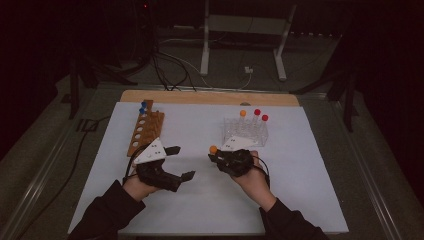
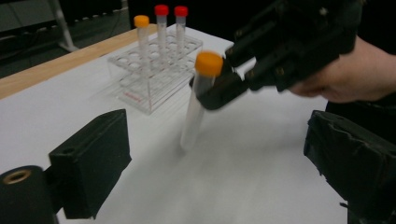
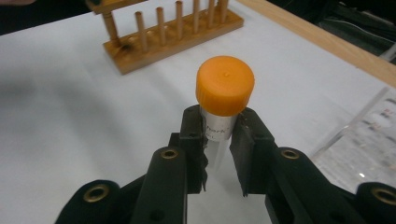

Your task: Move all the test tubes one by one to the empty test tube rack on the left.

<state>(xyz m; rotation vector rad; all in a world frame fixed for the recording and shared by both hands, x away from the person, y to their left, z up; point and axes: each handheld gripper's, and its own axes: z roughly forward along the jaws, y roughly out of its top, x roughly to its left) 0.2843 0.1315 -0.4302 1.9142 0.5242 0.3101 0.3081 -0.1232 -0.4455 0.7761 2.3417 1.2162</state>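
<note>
The tube (image 3: 219, 128) bears a white label with small dark handwriting just under its orange cap (image 3: 225, 85); it looks like "hork", though the letters are too cramped to be sure. The clear rack (image 2: 156, 70) carries a small red mark on its front wall, too blurred to read. The grey plate (image 1: 151, 151) shows dark dots, not legible characters.

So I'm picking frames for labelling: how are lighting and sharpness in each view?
High view: dim, dark surroundings, small soft detail. Left gripper view: the right hand-held gripper and its orange-capped tube are motion-blurred. Right gripper view: the cap is sharp, the wooden rack slightly soft.
</note>
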